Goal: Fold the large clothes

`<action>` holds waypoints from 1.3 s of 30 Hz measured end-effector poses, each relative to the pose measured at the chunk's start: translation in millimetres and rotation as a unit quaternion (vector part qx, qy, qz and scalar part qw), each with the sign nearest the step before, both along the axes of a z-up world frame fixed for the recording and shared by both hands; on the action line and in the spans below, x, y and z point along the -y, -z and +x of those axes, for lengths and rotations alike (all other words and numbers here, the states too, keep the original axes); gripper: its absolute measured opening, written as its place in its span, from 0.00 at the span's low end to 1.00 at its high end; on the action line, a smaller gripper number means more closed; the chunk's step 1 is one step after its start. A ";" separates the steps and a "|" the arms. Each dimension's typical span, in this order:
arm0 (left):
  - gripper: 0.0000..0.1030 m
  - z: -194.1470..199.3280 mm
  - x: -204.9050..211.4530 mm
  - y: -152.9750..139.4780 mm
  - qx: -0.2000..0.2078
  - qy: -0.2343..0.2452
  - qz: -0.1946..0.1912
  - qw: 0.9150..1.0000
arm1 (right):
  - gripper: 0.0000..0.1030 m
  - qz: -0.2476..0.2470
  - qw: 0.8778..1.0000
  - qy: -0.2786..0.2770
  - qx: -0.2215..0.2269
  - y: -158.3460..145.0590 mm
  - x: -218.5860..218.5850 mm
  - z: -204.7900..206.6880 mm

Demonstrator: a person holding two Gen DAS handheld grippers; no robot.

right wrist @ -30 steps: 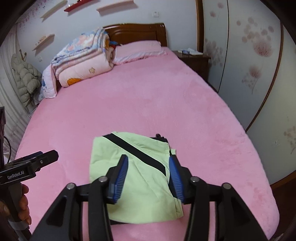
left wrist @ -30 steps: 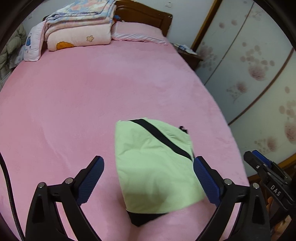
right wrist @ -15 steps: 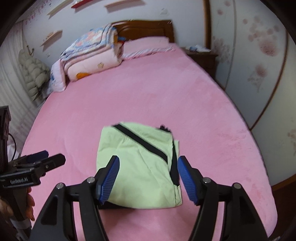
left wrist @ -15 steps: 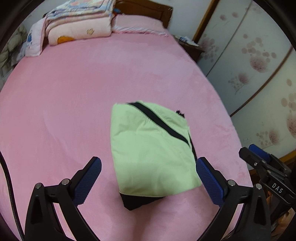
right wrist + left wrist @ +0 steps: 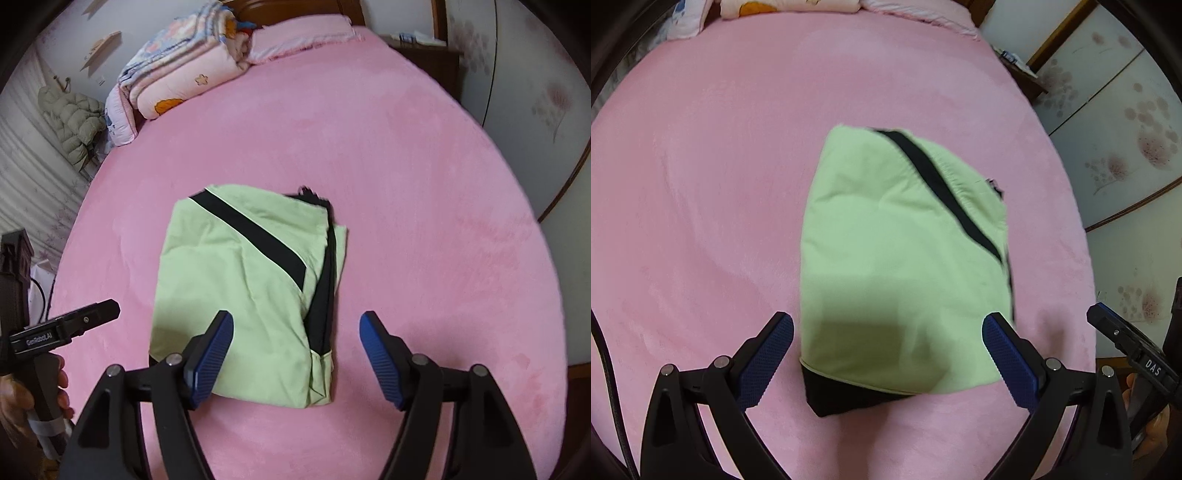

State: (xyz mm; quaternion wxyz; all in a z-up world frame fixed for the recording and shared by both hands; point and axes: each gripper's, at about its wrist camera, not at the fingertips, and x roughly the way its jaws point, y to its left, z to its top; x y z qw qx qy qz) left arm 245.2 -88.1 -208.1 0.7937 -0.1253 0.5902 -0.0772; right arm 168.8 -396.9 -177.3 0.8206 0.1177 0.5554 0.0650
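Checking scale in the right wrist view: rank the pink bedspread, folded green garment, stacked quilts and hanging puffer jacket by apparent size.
1. Pink bedspread
2. Folded light-green garment with black stripe
3. Stacked floral quilts
4. Grey-green puffer jacket

The quilts and jacket lie farther off, so they look smaller than they are.

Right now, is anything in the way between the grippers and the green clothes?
Nothing visible. Both hand-held grippers, left and right, hang open just above the folded green clothes, with only bare pink bed around it.

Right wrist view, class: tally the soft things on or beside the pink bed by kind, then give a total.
Folded green garment: 1
Folded quilt stack: 1
Pink pillow: 1
Hanging padded jacket: 1
Total: 4
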 end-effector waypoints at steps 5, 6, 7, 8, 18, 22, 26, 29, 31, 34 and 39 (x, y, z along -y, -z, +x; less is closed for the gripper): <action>0.99 10.0 -15.3 36.1 -0.023 0.007 -0.037 0.999 | 0.70 0.049 0.998 0.006 -0.045 46.8 10.6 10.0; 0.99 13.4 -19.0 44.7 -0.029 0.007 -0.044 0.999 | 0.71 0.062 0.997 0.004 -0.054 55.1 10.8 12.5; 0.99 15.2 -19.7 50.4 -0.032 0.010 -0.051 0.998 | 0.74 0.077 0.995 0.002 -0.061 65.0 11.0 15.7; 0.99 18.8 -21.5 58.1 -0.038 0.013 -0.058 0.997 | 0.76 0.087 0.994 0.001 -0.065 71.7 10.8 17.9; 0.99 46.4 -33.7 111.9 -0.069 0.017 -0.124 0.990 | 0.87 0.141 0.986 -0.003 -0.089 127.3 5.5 47.8; 0.99 53.7 -43.1 128.5 -0.077 0.012 -0.150 0.986 | 0.87 0.170 0.980 -0.006 -0.106 148.7 4.5 61.5; 0.99 58.7 -43.6 143.6 -0.086 0.019 -0.157 0.984 | 0.87 0.189 0.974 -0.012 -0.125 167.3 3.9 74.1; 0.99 60.1 -39.8 150.9 -0.089 0.032 -0.158 0.983 | 0.87 0.208 0.969 -0.009 -0.132 176.8 5.4 79.9; 0.99 61.6 -36.0 153.9 -0.088 0.040 -0.159 0.982 | 0.88 0.222 0.966 -0.003 -0.136 184.8 7.7 82.4; 1.00 64.4 -32.2 158.6 -0.094 0.045 -0.161 0.981 | 0.90 0.230 0.963 0.004 -0.142 193.4 7.7 83.7; 1.00 67.1 -31.8 156.6 -0.101 0.050 -0.157 0.981 | 1.00 0.211 0.967 -0.019 -0.145 194.1 -5.9 85.3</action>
